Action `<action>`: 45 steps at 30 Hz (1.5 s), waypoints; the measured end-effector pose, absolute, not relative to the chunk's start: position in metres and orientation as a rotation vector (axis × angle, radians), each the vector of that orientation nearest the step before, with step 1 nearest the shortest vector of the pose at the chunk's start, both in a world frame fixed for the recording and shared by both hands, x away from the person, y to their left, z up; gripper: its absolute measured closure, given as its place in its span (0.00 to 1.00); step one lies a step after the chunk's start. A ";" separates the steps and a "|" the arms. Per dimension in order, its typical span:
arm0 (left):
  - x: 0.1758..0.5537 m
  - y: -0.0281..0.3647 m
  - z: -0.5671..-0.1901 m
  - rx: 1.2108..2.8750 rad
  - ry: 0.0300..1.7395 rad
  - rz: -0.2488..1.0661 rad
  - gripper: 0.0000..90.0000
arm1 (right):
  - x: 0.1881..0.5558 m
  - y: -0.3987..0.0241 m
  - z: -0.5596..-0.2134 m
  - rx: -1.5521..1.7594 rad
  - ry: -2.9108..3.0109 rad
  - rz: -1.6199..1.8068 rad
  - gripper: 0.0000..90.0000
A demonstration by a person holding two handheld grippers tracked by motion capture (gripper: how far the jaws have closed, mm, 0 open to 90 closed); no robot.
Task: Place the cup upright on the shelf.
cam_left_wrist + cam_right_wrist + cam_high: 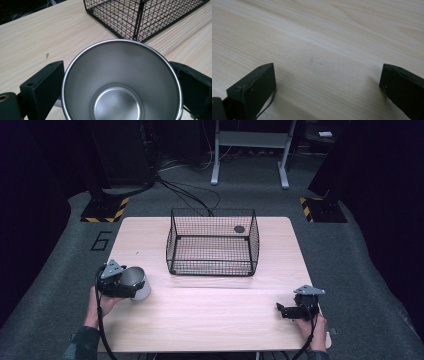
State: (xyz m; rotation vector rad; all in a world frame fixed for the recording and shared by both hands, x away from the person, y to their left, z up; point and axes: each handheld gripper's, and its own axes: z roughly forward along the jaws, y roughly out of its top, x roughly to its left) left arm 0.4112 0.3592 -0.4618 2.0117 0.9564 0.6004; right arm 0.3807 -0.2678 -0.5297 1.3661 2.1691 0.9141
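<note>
A steel cup [137, 280] sits at the table's left side between the jaws of my left gripper [129, 286]. In the left gripper view the cup [120, 82] opens toward the camera, empty inside, and the two black jaws press its sides; that gripper [117, 67] is shut on it. At the table's right front my right gripper [281, 309] points left, open. In the right gripper view its jaws [328, 72] stand wide apart over bare wood, with nothing between them.
A black wire basket [172, 242] stands open-topped at the middle back of the wooden table [215, 310]; its near corner [140, 17] lies just beyond the cup. A small dark round spot [239, 229] shows at the basket's far right. Cables and stand legs lie on the floor behind.
</note>
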 end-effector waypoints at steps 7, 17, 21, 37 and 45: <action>0.409 0.360 -0.457 1.996 0.946 0.600 0.05 | 0.381 -0.268 -0.530 1.367 2.169 0.914 0.00; 0.402 0.355 -0.446 1.993 0.918 0.579 0.05 | 0.381 -0.268 -0.530 1.364 2.171 0.913 0.00; 0.400 0.350 -0.443 2.000 0.906 0.575 0.05 | 0.381 -0.268 -0.530 1.364 2.171 0.913 0.00; 0.393 0.331 -0.431 2.003 0.833 0.532 0.05 | 0.381 -0.268 -0.530 1.364 2.171 0.913 0.00; 0.393 0.318 -0.426 2.012 0.790 0.512 0.05 | 0.381 -0.268 -0.530 1.366 2.168 0.914 0.00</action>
